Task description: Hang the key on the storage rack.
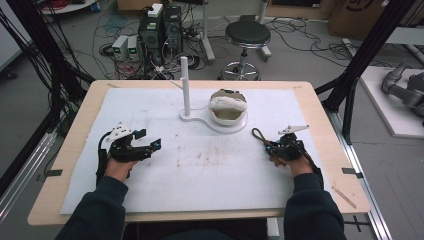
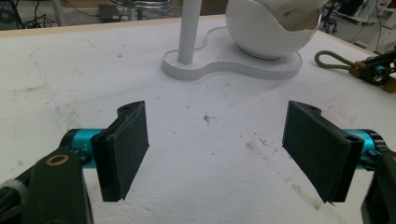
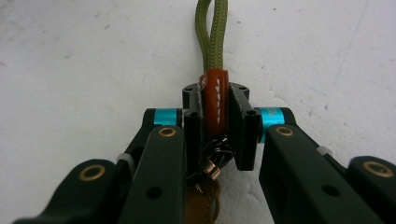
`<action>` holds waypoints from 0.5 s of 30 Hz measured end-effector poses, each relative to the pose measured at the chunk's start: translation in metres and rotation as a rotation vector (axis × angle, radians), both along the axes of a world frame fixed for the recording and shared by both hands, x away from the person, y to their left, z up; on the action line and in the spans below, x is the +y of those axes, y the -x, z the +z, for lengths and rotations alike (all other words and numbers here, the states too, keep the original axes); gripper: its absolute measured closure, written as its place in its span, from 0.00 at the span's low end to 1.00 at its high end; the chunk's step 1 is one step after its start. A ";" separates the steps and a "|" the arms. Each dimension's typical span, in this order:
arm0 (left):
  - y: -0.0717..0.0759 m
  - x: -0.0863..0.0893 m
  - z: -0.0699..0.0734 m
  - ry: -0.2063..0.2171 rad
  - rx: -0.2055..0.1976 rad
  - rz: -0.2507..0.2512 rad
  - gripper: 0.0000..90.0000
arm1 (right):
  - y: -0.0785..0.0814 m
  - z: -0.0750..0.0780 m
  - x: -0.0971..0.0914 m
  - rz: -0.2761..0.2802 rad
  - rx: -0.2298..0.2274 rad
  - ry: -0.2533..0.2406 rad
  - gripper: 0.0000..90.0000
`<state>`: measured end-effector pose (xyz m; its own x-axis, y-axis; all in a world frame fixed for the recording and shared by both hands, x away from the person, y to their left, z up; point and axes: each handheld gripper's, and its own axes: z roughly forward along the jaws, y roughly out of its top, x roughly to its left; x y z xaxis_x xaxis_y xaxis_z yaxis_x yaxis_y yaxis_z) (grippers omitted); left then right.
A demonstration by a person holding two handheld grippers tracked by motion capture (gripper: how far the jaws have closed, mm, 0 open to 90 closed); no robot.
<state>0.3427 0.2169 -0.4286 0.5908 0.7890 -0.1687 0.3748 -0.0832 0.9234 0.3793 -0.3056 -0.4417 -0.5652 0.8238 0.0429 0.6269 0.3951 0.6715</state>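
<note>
A person sits at the surface [image 1: 70,165], which has a white sheet over it. Both arms come in from the bottom of the high view, in dark sleeves, and each hand holds a claw low over the sheet.

The right claw [image 3: 216,109] is pressed together on a keyring strap [image 3: 214,70]. The strap is a loop of green cord with a small orange leather piece where the cord ends meet. The two black pads squeeze that orange piece from both sides. The green loop sticks out past the claw tips and lies flat on the white sheet. Under the claw, some small metal bits and a gold-coloured piece hang from the strap. In the high view the right claw [image 1: 272,146] is on the right side of the surface, pointing up and to the left, and the strap [image 1: 258,134] lies in front of it. The right hand [image 1: 299,164] is low, with the wrist close to the sheet.

The left claw [image 2: 215,140] is wide apart, with nothing between its pads, just the bare sheet. In the high view the left claw [image 1: 150,140] points to the right, and the left hand [image 1: 118,166] grips it from behind.

Farther back in the middle stands a white stand [image 1: 200,118] with a tall white post [image 1: 185,85] and a round white bowl [image 1: 228,107]. The strap is near the stand's right side, not touching it.
</note>
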 end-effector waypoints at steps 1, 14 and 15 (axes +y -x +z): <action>0.000 0.001 0.000 0.005 0.000 0.003 0.25 | 0.001 0.001 -0.001 0.015 0.012 -0.032 0.88; 0.001 0.011 0.001 0.013 -0.014 0.021 0.26 | 0.016 0.033 0.033 0.216 -0.138 -0.342 0.87; 0.001 0.011 0.001 0.012 -0.016 0.022 0.26 | 0.015 0.036 0.037 0.222 -0.149 -0.345 0.87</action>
<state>0.3415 0.2281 -0.4277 0.5758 0.7999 -0.1691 0.3619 -0.0639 0.9300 0.3642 -0.2686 -0.4062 -0.7478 0.6334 0.1990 0.4386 0.2463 0.8643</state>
